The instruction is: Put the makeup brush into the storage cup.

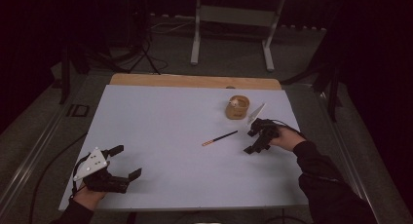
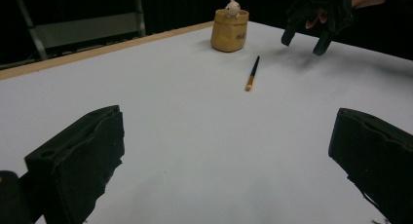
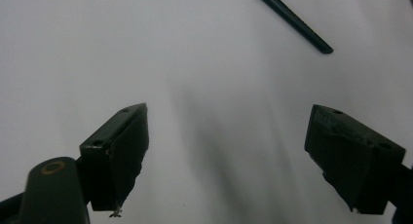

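Right gripper view: right gripper (image 3: 226,156) wide open, empty.

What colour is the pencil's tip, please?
Orange on the pencil, clearest in the left gripper view.

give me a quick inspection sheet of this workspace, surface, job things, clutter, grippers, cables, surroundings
surface: pale white table sheet over a wooden board, flat.
job's things: thin dark paintbrush with orange end lying flat mid-table; tan round pot with a small white figure inside, upright, apart from the brush.
clutter: nothing seen.
grippers: left gripper open, near front left corner, holds nothing; right gripper open, just right of the brush, not touching it.
cables: dark cable on the floor at left.
surroundings: dark room, grey metal stand beyond the table.
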### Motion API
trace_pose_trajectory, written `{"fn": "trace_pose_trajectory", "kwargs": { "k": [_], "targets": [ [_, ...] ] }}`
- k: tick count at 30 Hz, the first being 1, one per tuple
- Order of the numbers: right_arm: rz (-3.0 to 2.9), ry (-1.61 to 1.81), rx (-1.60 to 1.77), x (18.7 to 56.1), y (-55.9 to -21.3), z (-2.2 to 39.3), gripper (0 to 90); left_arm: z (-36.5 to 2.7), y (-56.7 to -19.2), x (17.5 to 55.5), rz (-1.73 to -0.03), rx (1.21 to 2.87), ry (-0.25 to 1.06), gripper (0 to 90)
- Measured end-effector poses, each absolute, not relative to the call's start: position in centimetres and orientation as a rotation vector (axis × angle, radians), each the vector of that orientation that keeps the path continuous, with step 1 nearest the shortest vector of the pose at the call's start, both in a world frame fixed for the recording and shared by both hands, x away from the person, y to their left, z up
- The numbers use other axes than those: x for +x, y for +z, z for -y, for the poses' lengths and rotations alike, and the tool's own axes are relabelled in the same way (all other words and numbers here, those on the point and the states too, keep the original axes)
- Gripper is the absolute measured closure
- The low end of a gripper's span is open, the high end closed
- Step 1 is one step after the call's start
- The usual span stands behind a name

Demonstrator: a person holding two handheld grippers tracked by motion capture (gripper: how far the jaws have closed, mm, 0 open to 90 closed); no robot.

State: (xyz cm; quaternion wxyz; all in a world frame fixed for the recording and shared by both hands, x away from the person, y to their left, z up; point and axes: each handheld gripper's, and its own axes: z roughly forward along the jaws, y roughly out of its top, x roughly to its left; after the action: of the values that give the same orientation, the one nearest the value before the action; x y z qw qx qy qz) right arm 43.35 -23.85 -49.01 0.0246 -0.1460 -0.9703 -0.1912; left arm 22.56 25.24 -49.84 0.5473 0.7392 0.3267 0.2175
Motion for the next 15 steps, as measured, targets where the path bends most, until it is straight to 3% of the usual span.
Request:
{"fn": "trace_pose_trajectory", "kwargs": {
  "k": [15],
  "targets": [
    [3.015,-0.343,-0.356,45.2,-48.6,22.4,18.8,-25.3,-49.9,22.6,-0.775,1.757,0.51,0.4]
  ]
}}
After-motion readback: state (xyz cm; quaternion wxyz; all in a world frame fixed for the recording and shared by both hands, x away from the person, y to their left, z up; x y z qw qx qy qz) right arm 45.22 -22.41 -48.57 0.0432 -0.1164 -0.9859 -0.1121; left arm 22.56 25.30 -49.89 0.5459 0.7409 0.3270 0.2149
